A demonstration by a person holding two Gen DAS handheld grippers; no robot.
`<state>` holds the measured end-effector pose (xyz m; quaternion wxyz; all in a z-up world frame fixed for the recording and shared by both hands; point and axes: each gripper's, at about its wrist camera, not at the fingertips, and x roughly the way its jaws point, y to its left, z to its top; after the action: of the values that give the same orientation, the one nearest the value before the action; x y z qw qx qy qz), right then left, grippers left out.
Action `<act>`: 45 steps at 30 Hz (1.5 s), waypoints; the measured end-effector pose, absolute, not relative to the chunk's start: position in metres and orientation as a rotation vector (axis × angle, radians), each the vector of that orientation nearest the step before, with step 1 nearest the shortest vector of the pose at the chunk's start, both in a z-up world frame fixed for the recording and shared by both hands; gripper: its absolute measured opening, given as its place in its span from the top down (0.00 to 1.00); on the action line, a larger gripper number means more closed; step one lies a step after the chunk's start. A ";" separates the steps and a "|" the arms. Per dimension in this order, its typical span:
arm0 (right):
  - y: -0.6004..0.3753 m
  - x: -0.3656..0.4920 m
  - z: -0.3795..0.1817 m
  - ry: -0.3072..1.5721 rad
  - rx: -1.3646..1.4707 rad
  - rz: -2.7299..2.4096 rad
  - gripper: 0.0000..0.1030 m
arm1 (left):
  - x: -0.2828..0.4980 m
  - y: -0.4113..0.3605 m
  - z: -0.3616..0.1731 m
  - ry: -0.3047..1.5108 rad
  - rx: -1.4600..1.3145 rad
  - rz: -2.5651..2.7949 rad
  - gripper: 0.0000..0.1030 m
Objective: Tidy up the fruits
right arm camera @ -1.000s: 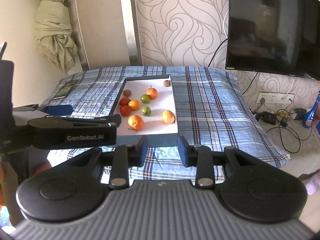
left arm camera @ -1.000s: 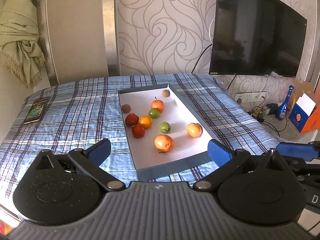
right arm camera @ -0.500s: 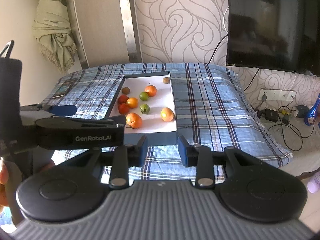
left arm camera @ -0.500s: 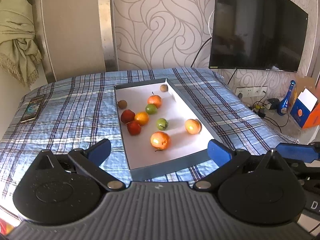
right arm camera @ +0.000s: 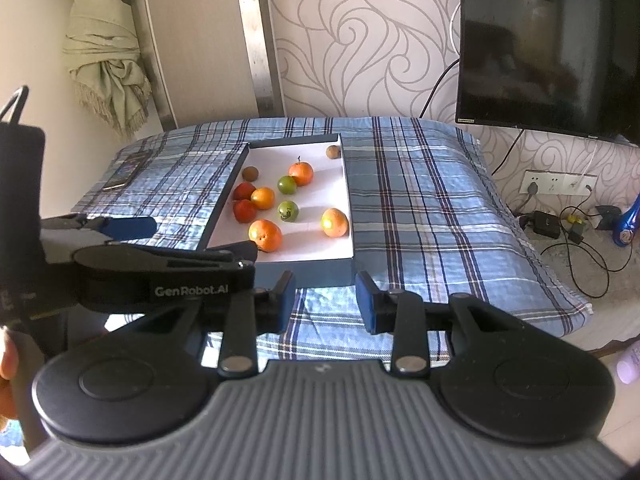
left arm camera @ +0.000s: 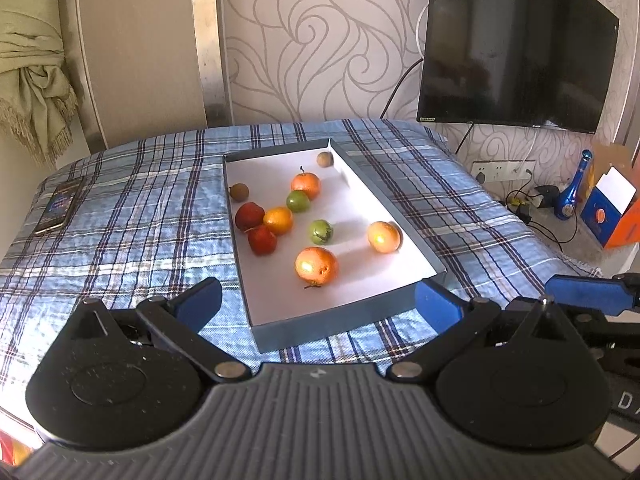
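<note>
A shallow dark-blue box with a white floor [left arm camera: 352, 320] [right arm camera: 304, 270] lies on the plaid bed and holds several loose fruits. A large orange fruit [left arm camera: 316, 266] [right arm camera: 265, 235] lies nearest me, another orange one [left arm camera: 384, 237] [right arm camera: 334, 222] at the right. Two green ones [left arm camera: 320, 232] [left arm camera: 298, 201], two red ones [left arm camera: 262, 240] [left arm camera: 249, 216] and two small brown ones [left arm camera: 239, 192] [left arm camera: 325, 159] lie further in. My left gripper [left arm camera: 318, 306] is open wide and empty before the box's near wall. My right gripper [right arm camera: 325, 300] is open, narrower, empty, also short of the box.
A phone [left arm camera: 58, 208] lies on the bed at the far left. A TV [left arm camera: 516, 44] hangs on the wall at the right. Cables, a wall socket and a blue bottle [left arm camera: 570, 196] are on the floor right of the bed. A curtain [left arm camera: 32, 68] hangs left.
Both grippers have moved a little closer to the box; the fruits look slightly larger. Neither gripper's opening has changed, and no fruit has moved.
</note>
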<state>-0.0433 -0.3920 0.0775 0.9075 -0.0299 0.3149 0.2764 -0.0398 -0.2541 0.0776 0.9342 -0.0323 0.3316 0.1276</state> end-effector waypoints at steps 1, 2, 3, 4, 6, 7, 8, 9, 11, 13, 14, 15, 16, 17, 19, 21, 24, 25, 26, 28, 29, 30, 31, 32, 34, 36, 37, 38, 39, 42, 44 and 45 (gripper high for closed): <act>-0.392 -0.044 0.078 0.650 -0.062 0.569 0.65 | -0.040 -0.254 0.077 0.680 -0.067 0.262 0.00; -0.392 -0.043 0.077 0.652 -0.062 0.571 0.65 | -0.040 -0.255 0.077 0.681 -0.067 0.262 0.00; -0.392 -0.043 0.077 0.653 -0.062 0.572 0.65 | -0.040 -0.255 0.077 0.682 -0.068 0.263 0.00; -0.392 -0.043 0.076 0.654 -0.062 0.571 0.65 | -0.040 -0.255 0.077 0.683 -0.069 0.263 0.00; -0.393 -0.042 0.075 0.658 -0.062 0.570 0.65 | -0.040 -0.255 0.076 0.685 -0.070 0.263 0.00; -0.394 -0.042 0.075 0.659 -0.062 0.569 0.65 | -0.040 -0.255 0.076 0.687 -0.071 0.264 0.00; -0.394 -0.042 0.074 0.660 -0.063 0.568 0.65 | -0.040 -0.255 0.076 0.688 -0.073 0.264 0.00; -0.395 -0.042 0.074 0.661 -0.063 0.568 0.65 | -0.040 -0.255 0.075 0.689 -0.073 0.265 0.00; -0.396 -0.042 0.073 0.662 -0.063 0.566 0.65 | -0.040 -0.256 0.076 0.690 -0.076 0.267 0.00; -0.397 -0.042 0.073 0.663 -0.061 0.566 0.65 | -0.040 -0.256 0.076 0.688 -0.075 0.267 0.00; -0.398 -0.042 0.073 0.663 -0.061 0.565 0.65 | -0.040 -0.257 0.076 0.687 -0.075 0.267 0.00; -0.399 -0.042 0.073 0.663 -0.060 0.564 0.65 | -0.040 -0.257 0.076 0.687 -0.075 0.267 0.00; -0.400 -0.043 0.073 0.663 -0.060 0.564 0.65 | -0.040 -0.257 0.076 0.687 -0.076 0.267 0.00; -0.400 -0.043 0.073 0.662 -0.060 0.563 0.65 | -0.040 -0.257 0.076 0.687 -0.077 0.267 0.00; -0.401 -0.043 0.073 0.663 -0.059 0.563 0.65 | -0.040 -0.257 0.076 0.688 -0.077 0.266 0.00; -0.401 -0.043 0.073 0.663 -0.059 0.562 0.65 | -0.040 -0.257 0.076 0.686 -0.077 0.265 0.00; -0.403 -0.043 0.073 0.662 -0.058 0.562 0.65 | -0.040 -0.257 0.076 0.685 -0.077 0.263 0.00; -0.404 -0.043 0.073 0.663 -0.057 0.561 0.65 | -0.040 -0.257 0.076 0.685 -0.077 0.263 0.00; -0.404 -0.043 0.072 0.664 -0.057 0.560 0.65 | -0.040 -0.257 0.076 0.686 -0.077 0.263 0.00; -0.404 -0.044 0.072 0.665 -0.058 0.560 0.65 | -0.040 -0.257 0.076 0.687 -0.076 0.264 0.00; -0.403 -0.044 0.072 0.666 -0.059 0.560 0.65 | -0.040 -0.257 0.076 0.688 -0.076 0.263 0.00; -0.402 -0.044 0.073 0.666 -0.059 0.560 0.65 | -0.040 -0.257 0.075 0.688 -0.076 0.263 0.00; -0.402 -0.044 0.073 0.666 -0.060 0.560 0.65 | -0.040 -0.257 0.075 0.687 -0.076 0.264 0.00; -0.402 -0.044 0.073 0.665 -0.060 0.560 0.65 | -0.040 -0.257 0.075 0.687 -0.076 0.263 0.00; -0.402 -0.044 0.073 0.666 -0.060 0.560 0.65 | -0.040 -0.257 0.075 0.688 -0.076 0.263 0.00; -0.402 -0.044 0.073 0.666 -0.060 0.560 0.65 | -0.040 -0.257 0.075 0.688 -0.077 0.264 0.00; -0.401 -0.045 0.073 0.666 -0.059 0.560 0.65 | -0.040 -0.257 0.075 0.688 -0.078 0.264 0.00; -0.401 -0.045 0.073 0.666 -0.060 0.560 0.65 | -0.040 -0.257 0.075 0.688 -0.077 0.263 0.00; -0.401 -0.045 0.073 0.666 -0.060 0.560 0.65 | -0.040 -0.257 0.075 0.688 -0.077 0.264 0.00; -0.401 -0.045 0.073 0.666 -0.059 0.560 0.65 | -0.040 -0.257 0.075 0.688 -0.077 0.263 0.00; -0.401 -0.045 0.073 0.666 -0.060 0.560 0.65 | -0.040 -0.257 0.075 0.687 -0.078 0.263 0.00; -0.401 -0.045 0.073 0.666 -0.060 0.559 0.65 | -0.039 -0.257 0.075 0.687 -0.077 0.264 0.00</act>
<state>-0.0446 -0.4013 0.0726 0.9065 -0.0291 0.3226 0.2708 -0.0395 -0.2568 0.0751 0.9324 -0.0378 0.3355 0.1288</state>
